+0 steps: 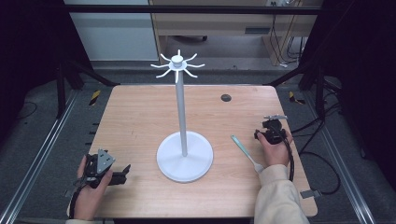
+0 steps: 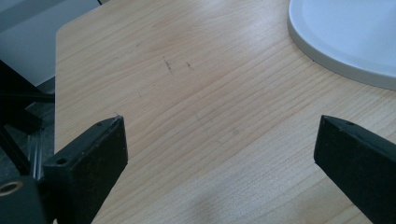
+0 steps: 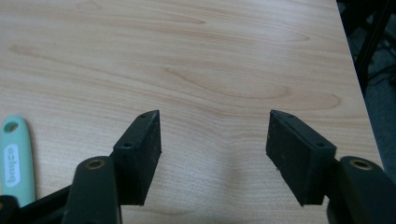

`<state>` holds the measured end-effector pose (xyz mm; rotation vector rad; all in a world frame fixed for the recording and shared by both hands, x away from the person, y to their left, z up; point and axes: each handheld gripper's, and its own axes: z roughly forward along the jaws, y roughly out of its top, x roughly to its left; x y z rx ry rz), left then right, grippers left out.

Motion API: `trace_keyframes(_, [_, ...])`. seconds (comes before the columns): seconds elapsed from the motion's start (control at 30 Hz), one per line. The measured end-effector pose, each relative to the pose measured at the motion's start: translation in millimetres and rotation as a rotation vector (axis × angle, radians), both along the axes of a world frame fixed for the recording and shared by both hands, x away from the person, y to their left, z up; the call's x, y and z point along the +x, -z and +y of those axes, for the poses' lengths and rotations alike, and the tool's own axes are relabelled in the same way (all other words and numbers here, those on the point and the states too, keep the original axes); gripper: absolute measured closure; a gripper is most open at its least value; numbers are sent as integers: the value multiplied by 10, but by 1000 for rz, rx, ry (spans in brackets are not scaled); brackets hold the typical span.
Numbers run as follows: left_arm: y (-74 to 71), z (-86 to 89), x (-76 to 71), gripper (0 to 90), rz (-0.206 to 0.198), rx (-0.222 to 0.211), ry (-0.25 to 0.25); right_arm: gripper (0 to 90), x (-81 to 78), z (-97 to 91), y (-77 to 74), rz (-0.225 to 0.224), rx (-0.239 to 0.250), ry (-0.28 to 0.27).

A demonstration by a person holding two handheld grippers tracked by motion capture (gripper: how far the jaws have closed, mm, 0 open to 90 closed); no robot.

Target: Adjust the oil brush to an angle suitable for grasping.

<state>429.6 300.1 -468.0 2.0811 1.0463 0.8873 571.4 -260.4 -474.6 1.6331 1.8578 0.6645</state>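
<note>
Grippers (image 1: 122,173) (image 1: 267,125) apart, utensil (image 1: 244,150) between — table (image 1: 140,112) edges near

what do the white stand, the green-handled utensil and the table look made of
Stand: probably painted metal or plastic, smooth matte white with a soft sheen. Utensil: mint handle looks like matte plastic with printed white lettering; pale head unclear. Table: light wood or wood-look laminate, visible grain.

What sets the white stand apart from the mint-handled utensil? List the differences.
1. The white stand rises upright from a round base; the mint-handled utensil lies flat on the table.
2. The stand is all white; the utensil has a mint-green handle and a pale head.
3. The stand is far larger and sits mid-table; the utensil lies beside the right gripper.
Both rest untouched.
</note>
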Motion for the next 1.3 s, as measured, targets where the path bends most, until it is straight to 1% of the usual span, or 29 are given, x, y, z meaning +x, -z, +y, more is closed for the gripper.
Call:
trace_keyframes(0.03, [2, -2, 1, 23, -1, -1, 0, 378, -1, 36, 4, -1, -21, -18])
trace_keyframes(0.07, [3, -4, 4, 23, -1, -2, 2, 387, -3, 58, 4, -1, -26, -26])
trace_keyframes(0.1, [5, -5, 5, 23, 1, -2, 4, 400, -4, 112, 10, 2, -56, -58])
trace_keyframes(0.17, [7, -7, 5, 23, 1, -5, 4, 405, -4, 131, 12, 4, -62, -63])
trace_keyframes(0.23, [3, -6, 2, 23, 1, -6, 4, 407, 16, 180, 24, 21, -74, -70])
trace_keyframes(0.27, [4, -6, 2, 23, -2, -7, 3, 412, 19, 200, 30, 29, -69, -70])
trace_keyframes(0.33, [2, 1, 1, 23, 4, -7, 2, 445, 25, 238, 39, 31, -77, -88])
trace_keyframes(0.4, [2, 7, 1, 23, 1, -9, -1, 495, 25, 265, 20, 20, -65, -104])
trace_keyframes(0.43, [3, 12, 0, 23, -1, -13, -5, 542, 27, 285, -3, 10, -52, -121])
trace_keyframes(0.47, [4, 21, 0, 23, 1, -16, -7, 568, 29, 294, -12, 9, -49, -134])
trace_keyframes(0.5, [6, 30, 0, 23, 1, -18, -10, 568, 29, 294, -12, 9, -49, -134])
trace_keyframes(0.53, [7, 42, 0, 23, 1, -20, -15, 594, 29, 309, -19, 12, -36, -145])
trace_keyframes(0.6, [7, 76, -6, 23, 5, -26, -25, 640, 31, 330, -27, 25, -28, -171])
trace_keyframes(0.7, [11, 133, -22, 23, 2, -39, -48, 713, 33, 333, -43, 21, -13, -200])
trace_keyframes(0.73, [13, 155, -29, 23, 3, -44, -56, 748, 33, 334, -58, 26, -4, -209])
trace_keyframes(0.77, [16, 179, -35, 23, 4, -47, -64, 771, 30, 333, -70, 19, 8, -216])
trace_keyframes(0.83, [28, 223, -47, 23, 8, -60, -82, 810, 27, 330, -81, 14, 27, -230])
trace_keyframes(0.93, [63, 287, -65, 23, 19, -71, -108, 867, 27, 320, -78, 21, 47, -255])
trace_keyframes(1.0, [84, 316, -75, 24, 29, -73, -120, 890, 28, 313, -71, 27, 62, -272])
trace_keyframes(1.07, [96, 345, -80, 24, 37, -77, -135, 900, 30, 339, -43, 50, 73, -308])
trace_keyframes(1.13, [91, 357, -84, 24, 32, -86, -146, 900, 34, 371, -19, 65, 68, -341])
trace_keyframes(1.2, [83, 361, -92, 24, 26, -89, -152, 900, 49, 420, 8, 80, 84, -373])
trace_keyframes(1.23, [83, 357, -98, 24, 25, -92, -155, 900, 53, 439, 13, 87, 90, -378])
trace_keyframes(1.27, [82, 354, -106, 23, 24, -91, -154, 900, 64, 488, 33, 98, 101, -401])
trace_keyframes(1.3, [81, 351, -110, 23, 23, -91, -153, 900, 64, 488, 33, 98, 101, -401])
